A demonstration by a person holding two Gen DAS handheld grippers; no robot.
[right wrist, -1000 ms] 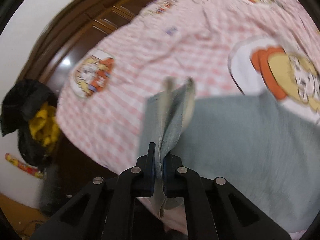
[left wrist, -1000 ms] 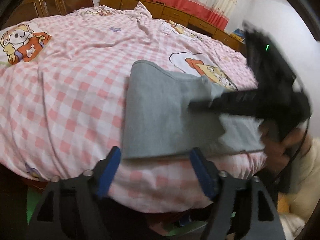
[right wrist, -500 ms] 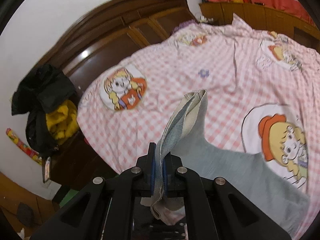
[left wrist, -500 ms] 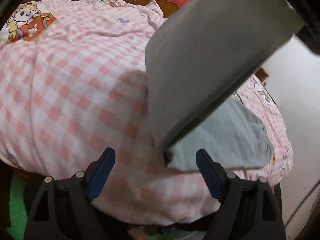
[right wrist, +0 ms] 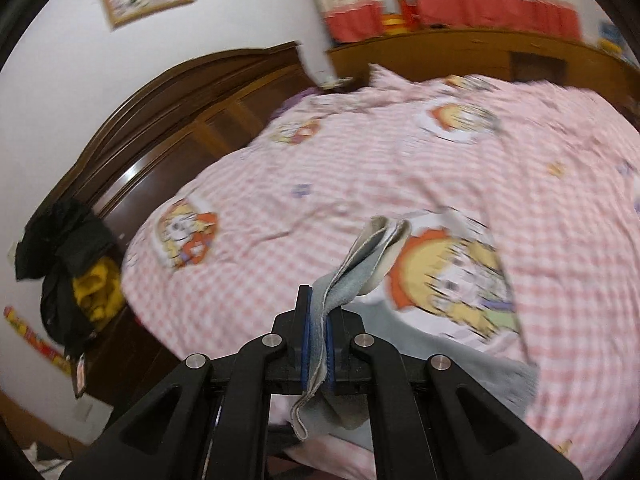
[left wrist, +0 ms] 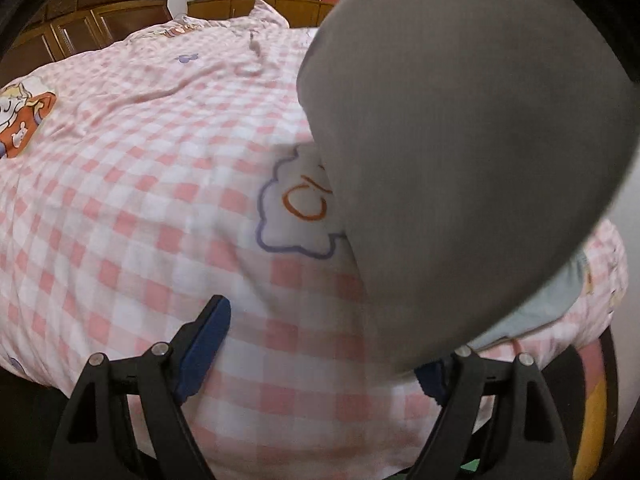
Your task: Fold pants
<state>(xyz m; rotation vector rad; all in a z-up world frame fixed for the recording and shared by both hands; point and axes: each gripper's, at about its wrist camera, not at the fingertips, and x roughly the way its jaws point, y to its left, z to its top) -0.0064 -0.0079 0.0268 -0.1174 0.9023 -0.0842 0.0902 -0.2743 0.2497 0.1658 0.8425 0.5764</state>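
Note:
The grey pants (left wrist: 460, 152) hang lifted in front of the left wrist camera and fill its right side, hiding part of the bed. Their lower part (left wrist: 544, 300) still lies on the bed near its right edge. My right gripper (right wrist: 318, 344) is shut on a bunched edge of the pants (right wrist: 360, 264) and holds it raised above the bed; more grey cloth (right wrist: 460, 356) trails below on the cover. My left gripper (left wrist: 320, 344) is open and empty, low over the bed's near edge, its right finger partly hidden by the cloth.
The bed has a pink checked cover (left wrist: 120, 200) with cartoon prints (right wrist: 452, 272). A dark wooden headboard (right wrist: 168, 120) stands at the left. Black and yellow clothes (right wrist: 76, 264) hang beside it. Wooden cabinets and red-trimmed curtains (right wrist: 460, 12) are at the back.
My right gripper has lifted the pants edge higher and carried it across the bed. The raised cloth now covers more of the left wrist view. My left gripper stayed open.

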